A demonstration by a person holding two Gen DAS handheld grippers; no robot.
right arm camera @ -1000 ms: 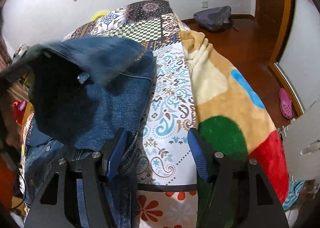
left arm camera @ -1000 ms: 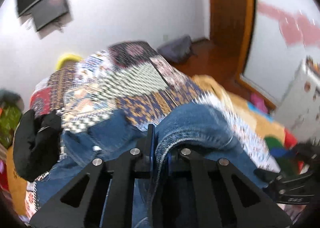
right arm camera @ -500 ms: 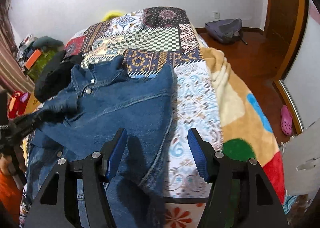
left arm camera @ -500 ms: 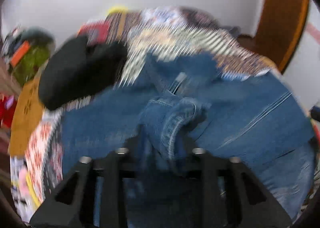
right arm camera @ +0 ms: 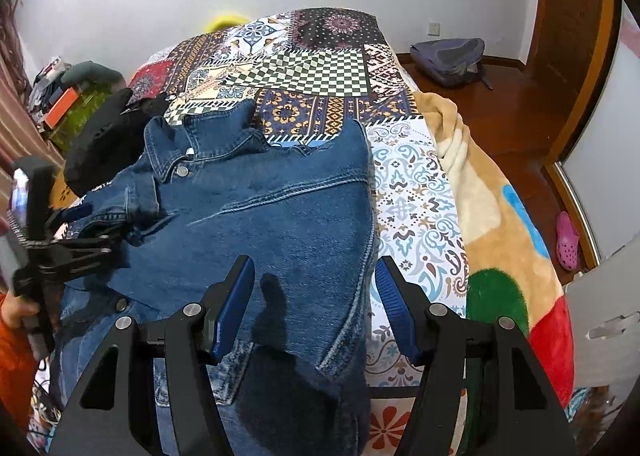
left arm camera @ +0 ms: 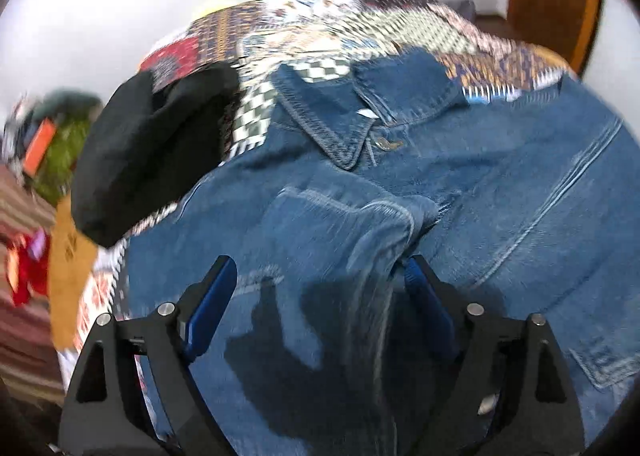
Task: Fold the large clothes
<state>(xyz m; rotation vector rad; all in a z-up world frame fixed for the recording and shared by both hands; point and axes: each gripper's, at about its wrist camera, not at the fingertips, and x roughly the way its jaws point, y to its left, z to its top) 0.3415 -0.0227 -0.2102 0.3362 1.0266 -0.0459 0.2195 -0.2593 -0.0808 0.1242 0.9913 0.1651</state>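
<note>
A blue denim jacket point(right arm camera: 256, 207) lies on the patchwork bed point(right arm camera: 316, 75), collar toward the far end; it also fills the left wrist view point(left arm camera: 500, 183). Its folded-in sleeve and cuff point(left arm camera: 384, 223) lie across the chest. My left gripper point(left arm camera: 320, 296) is open just above the sleeve, the cloth lying loose between its fingers; it also shows at the left of the right wrist view point(right arm camera: 80, 223). My right gripper point(right arm camera: 316, 296) is open and empty above the jacket's right side, near its hem.
A black garment point(right arm camera: 108, 139) lies left of the collar. A plush multicoloured blanket point(right arm camera: 500, 223) covers the bed's right edge. A grey backpack point(right arm camera: 452, 55) and a pink shoe point(right arm camera: 568, 240) are on the wooden floor. Clutter point(right arm camera: 68, 99) sits at the left.
My left gripper carried the sleeve in over the jacket's chest and opened, letting it drop. The jacket now lies flatter. My right gripper stayed open.
</note>
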